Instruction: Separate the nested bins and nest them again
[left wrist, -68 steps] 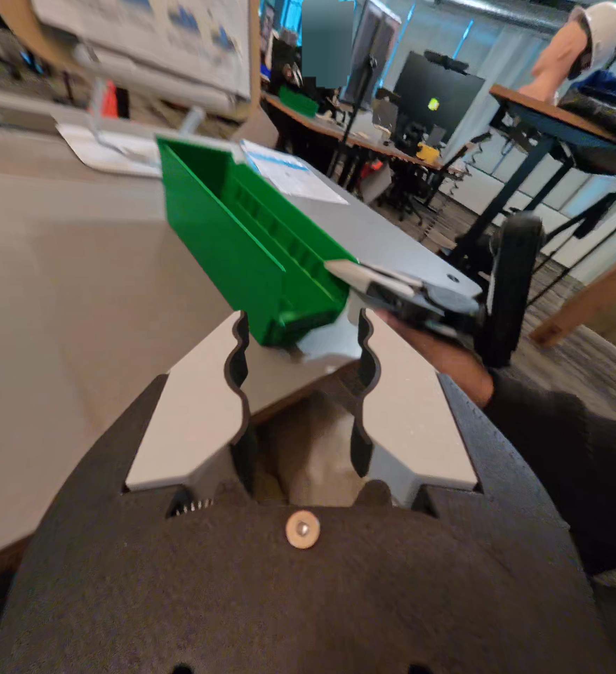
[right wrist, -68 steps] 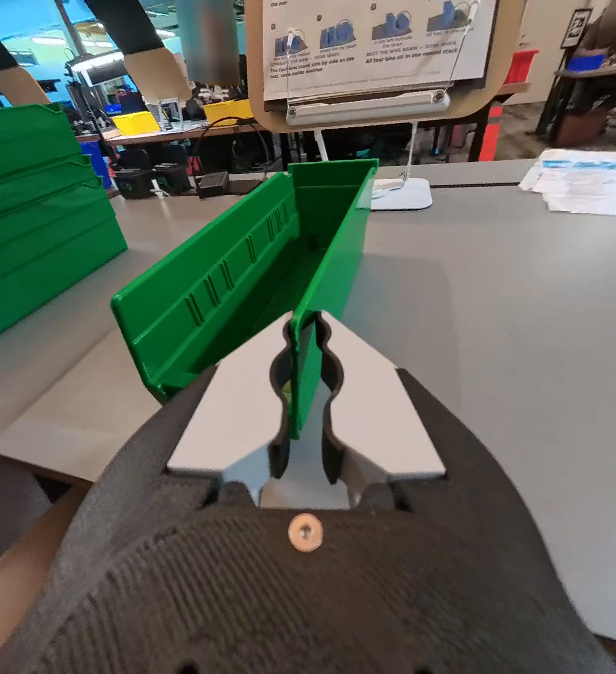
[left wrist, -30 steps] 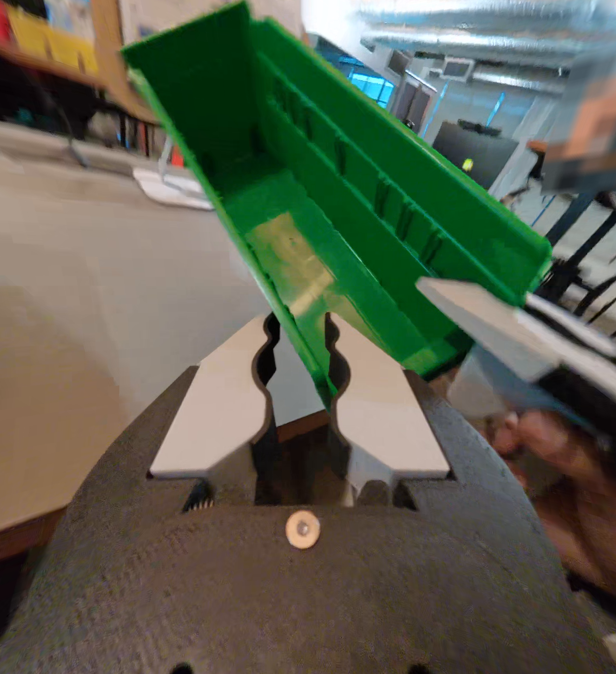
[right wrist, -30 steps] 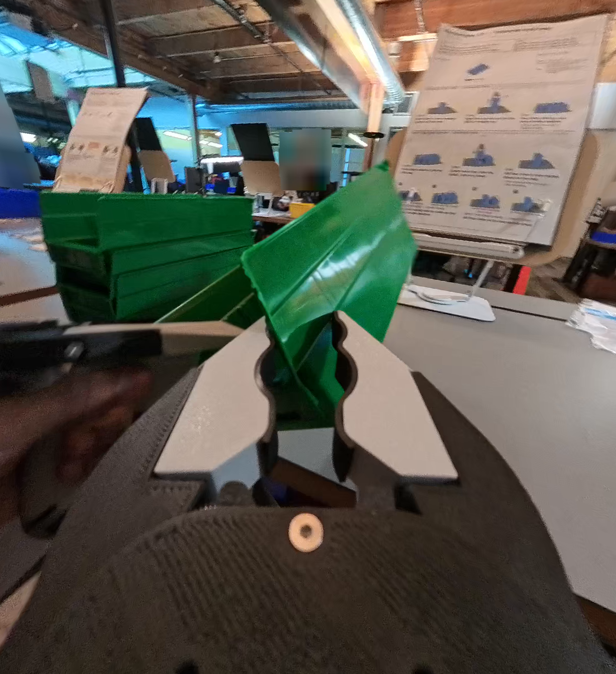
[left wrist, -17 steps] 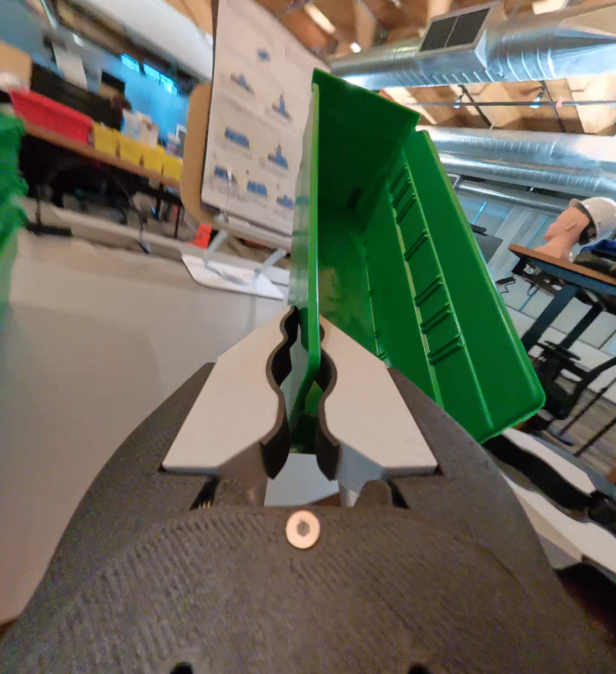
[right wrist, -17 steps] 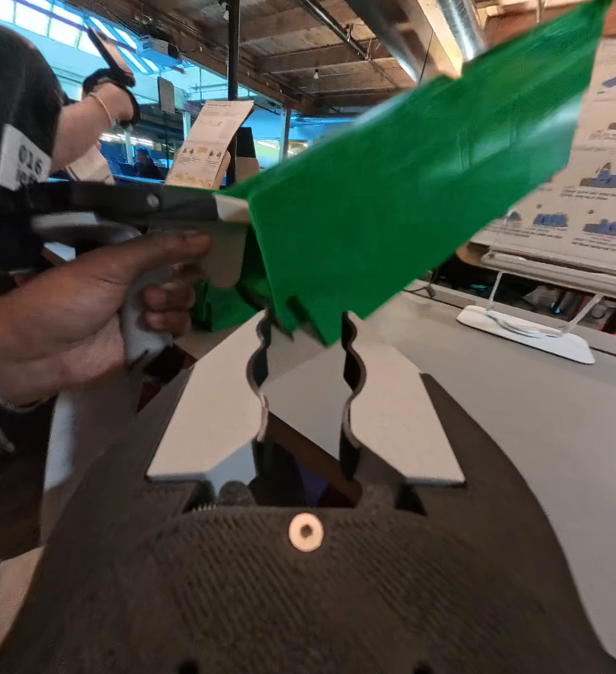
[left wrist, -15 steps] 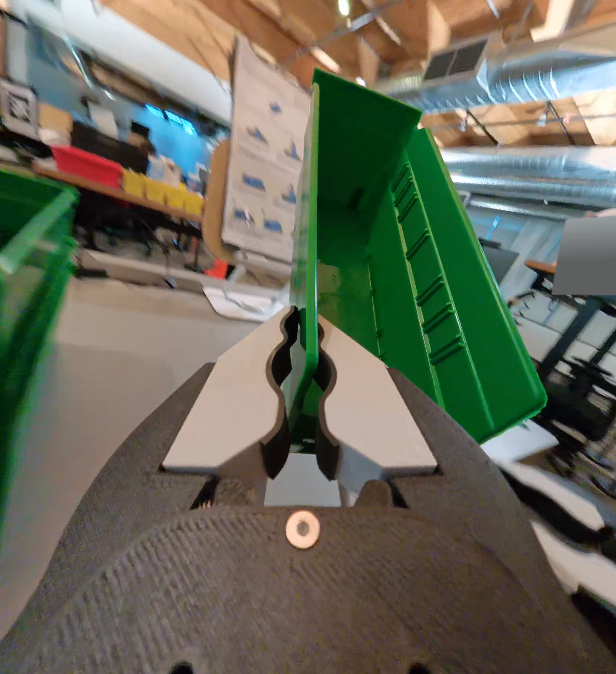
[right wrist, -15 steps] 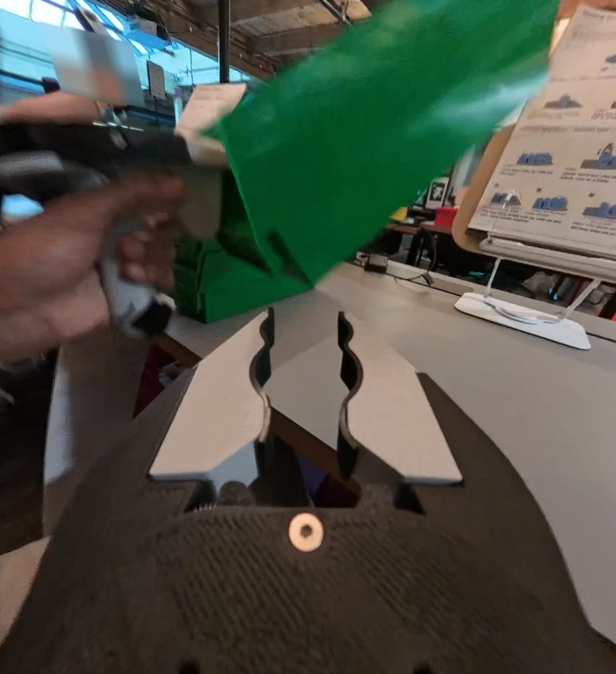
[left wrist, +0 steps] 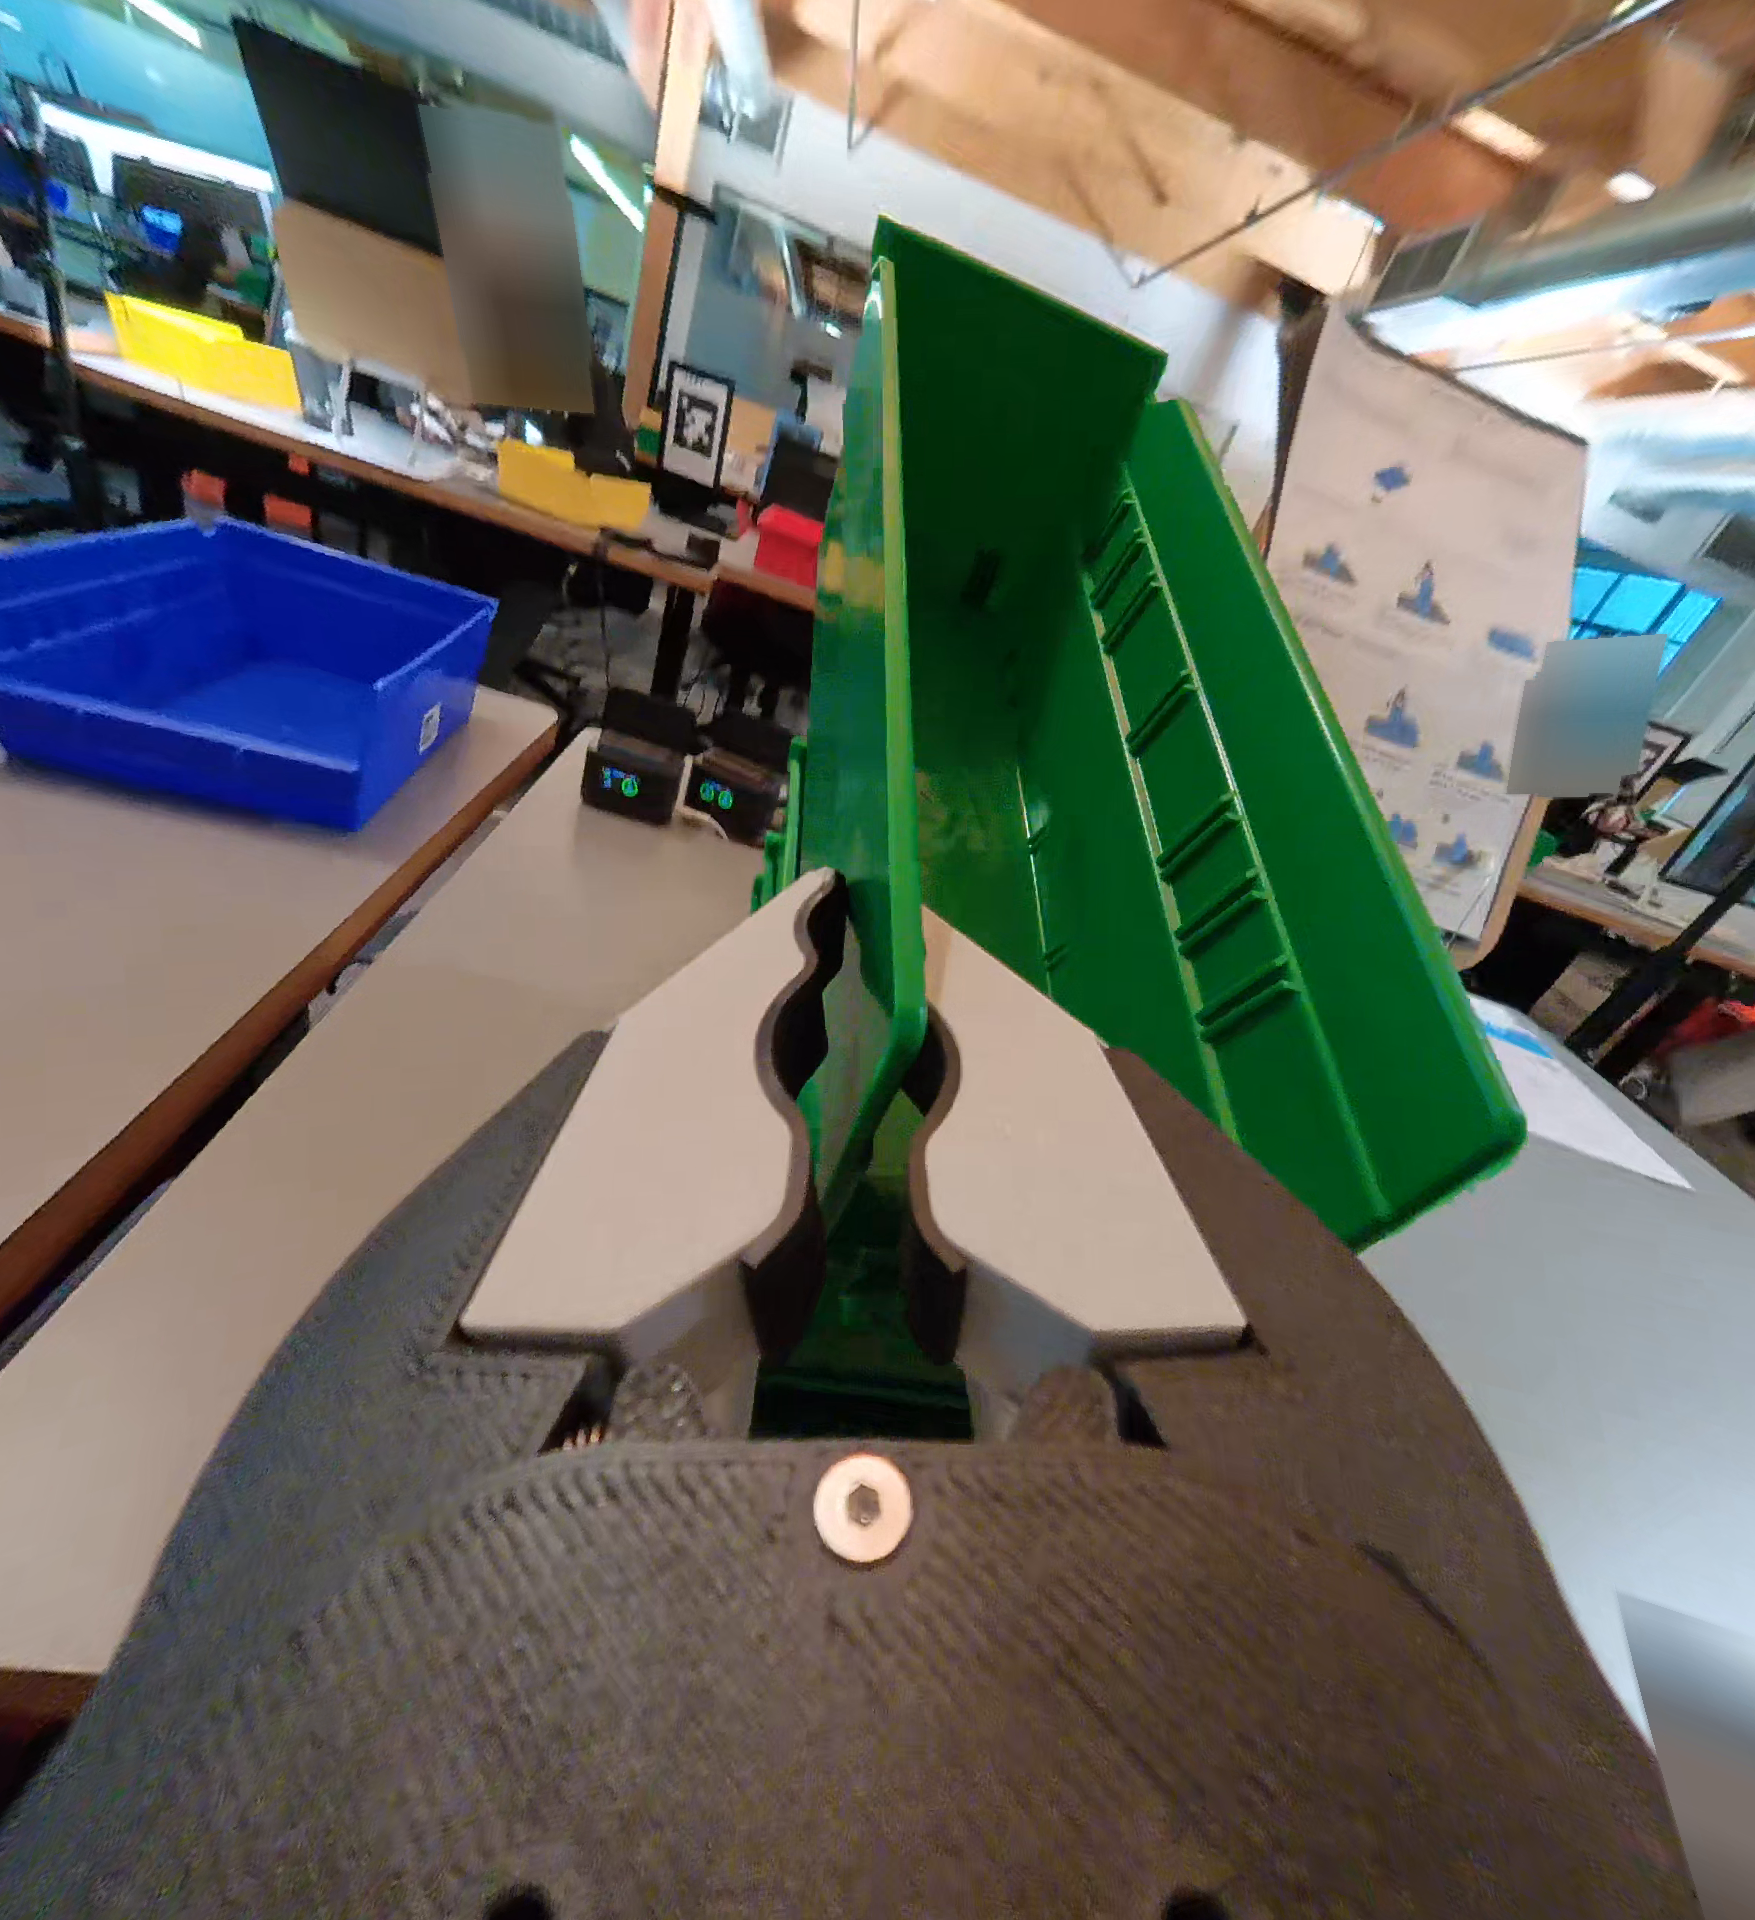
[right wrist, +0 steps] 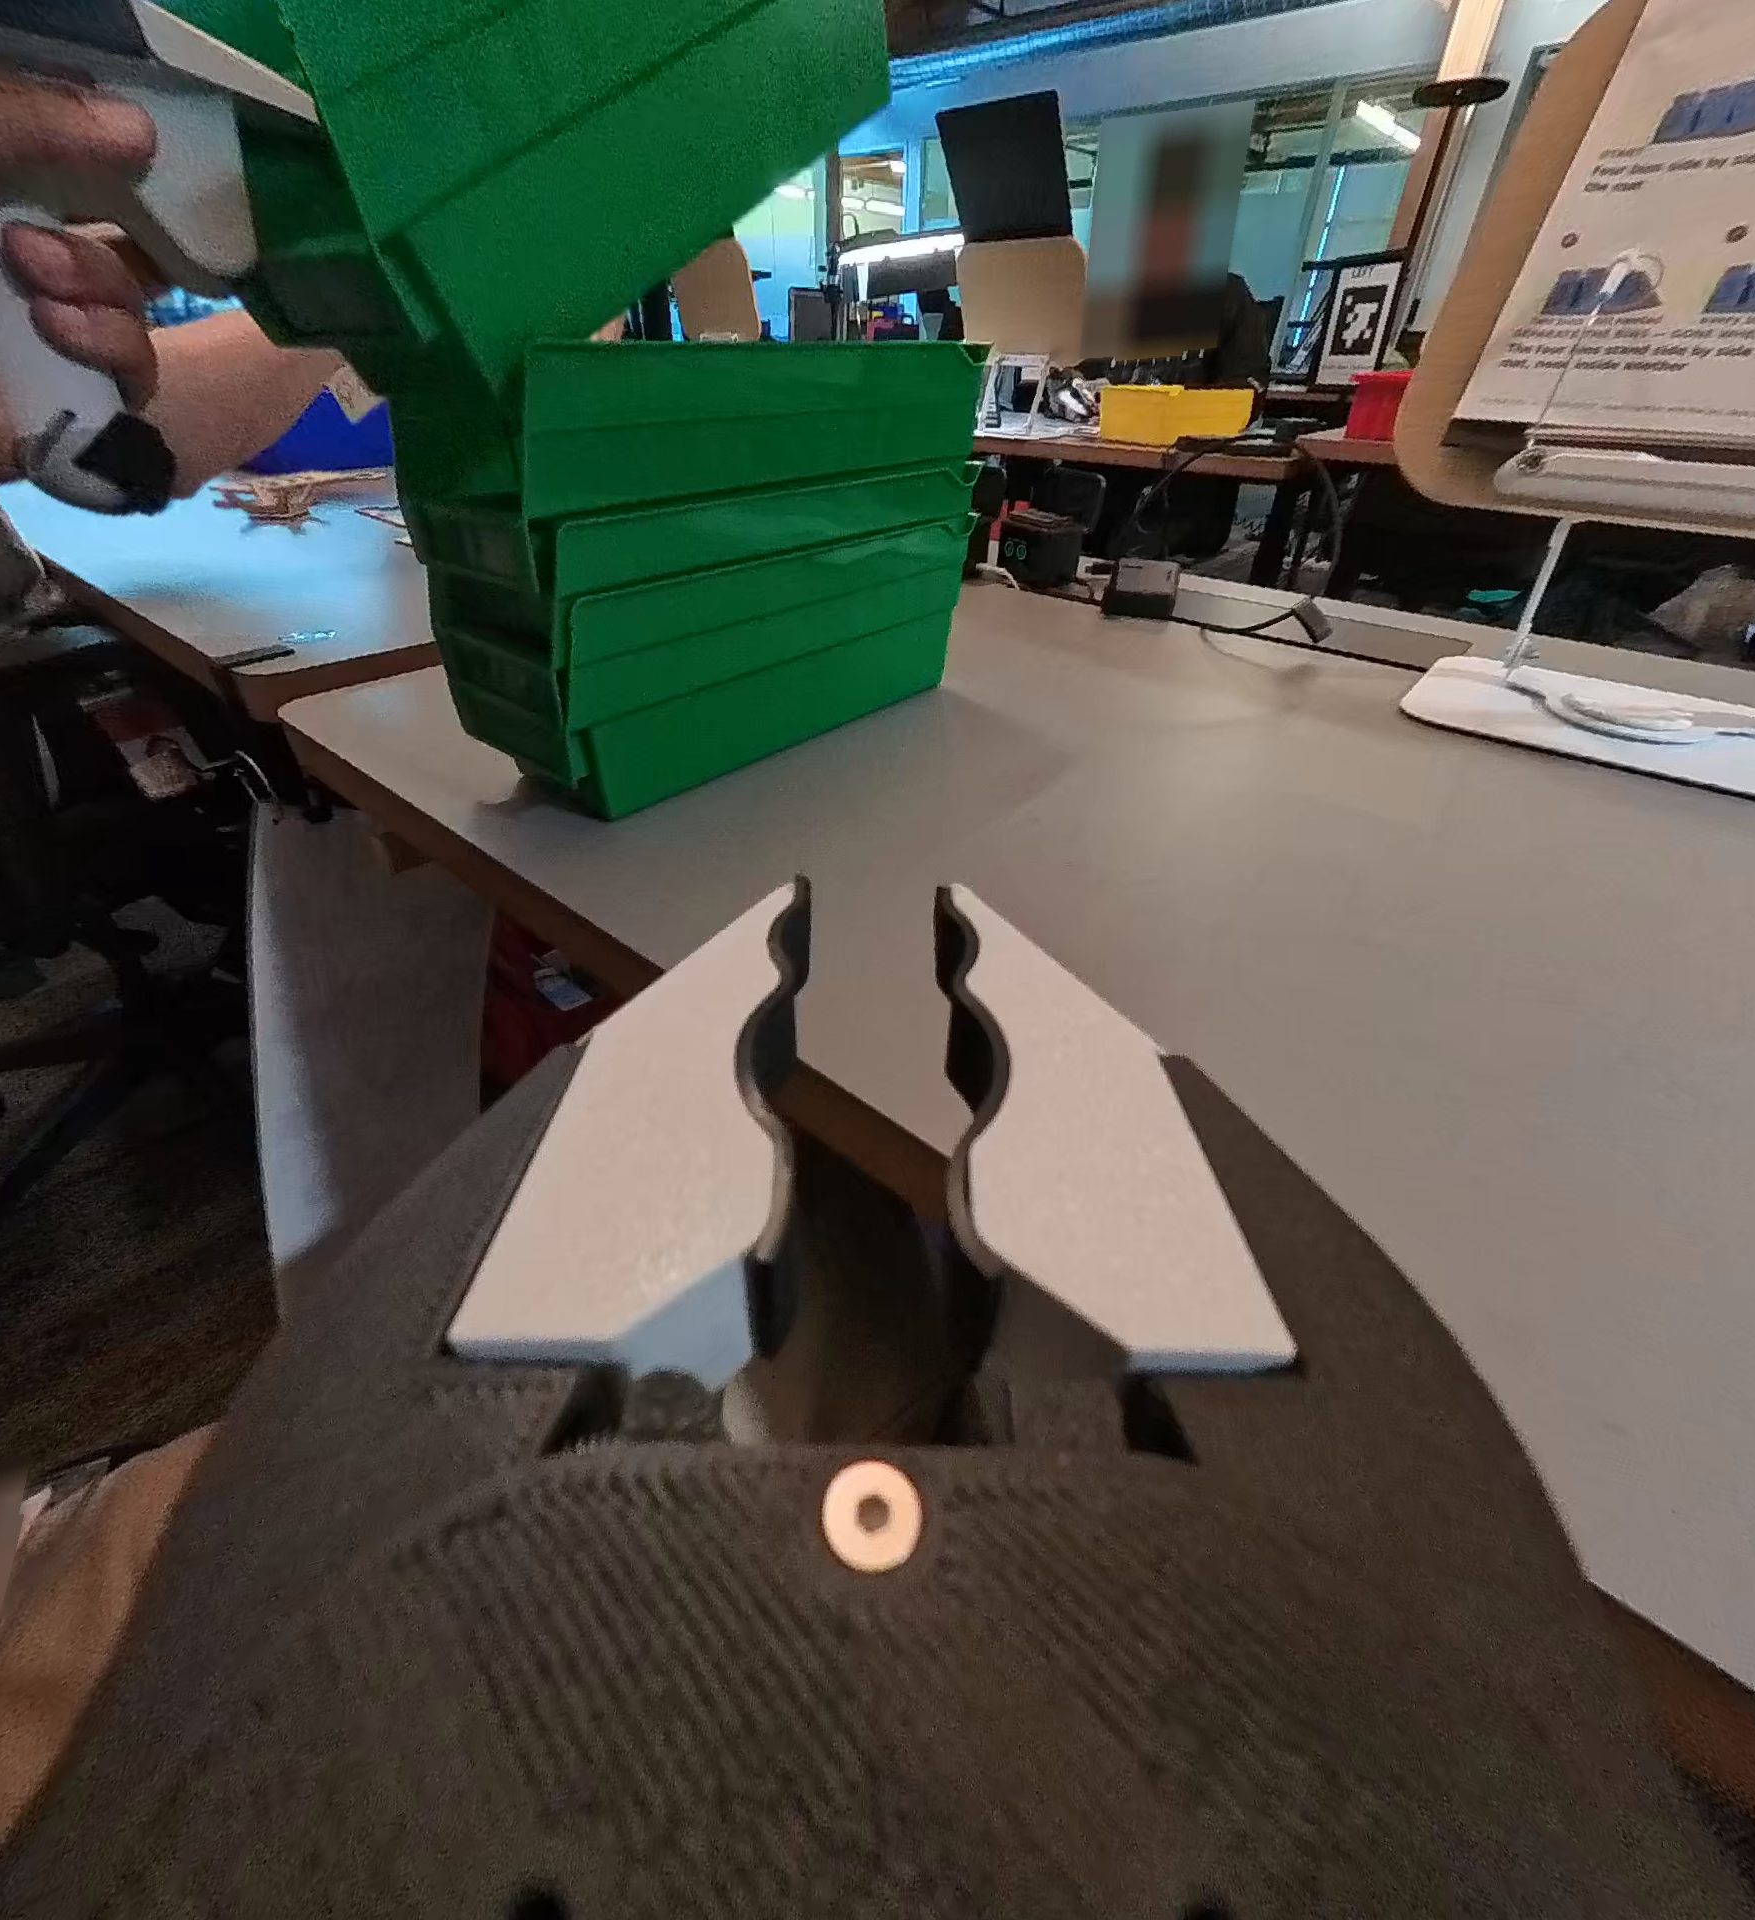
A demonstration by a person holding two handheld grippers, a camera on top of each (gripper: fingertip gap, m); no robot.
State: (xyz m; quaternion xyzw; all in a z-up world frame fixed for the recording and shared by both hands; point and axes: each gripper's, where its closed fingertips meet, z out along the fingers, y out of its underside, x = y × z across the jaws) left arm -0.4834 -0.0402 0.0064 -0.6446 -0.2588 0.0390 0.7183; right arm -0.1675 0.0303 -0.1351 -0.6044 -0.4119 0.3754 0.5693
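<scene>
The left gripper [left wrist: 878,925] is clenched on the thin side wall of a long, narrow green bin [left wrist: 1143,790], holding it in the air, tipped steeply with its open side facing right. The bin is glossy plastic with a row of short raised ribs along its inner far wall and a flat end panel at the top. From the right wrist view the same bin [right wrist: 582,156] hangs tilted just above a stack of nested green bins [right wrist: 748,571], which stands near the left corner of the grey counter [right wrist: 1268,987]. The stack shows stepped rims, one inside another. The right gripper [right wrist: 873,904] is released, its jaws apart and holding nothing, above the counter edge. A blue bin [left wrist: 208,665] sits on a neighbouring counter [left wrist: 73,987].
</scene>
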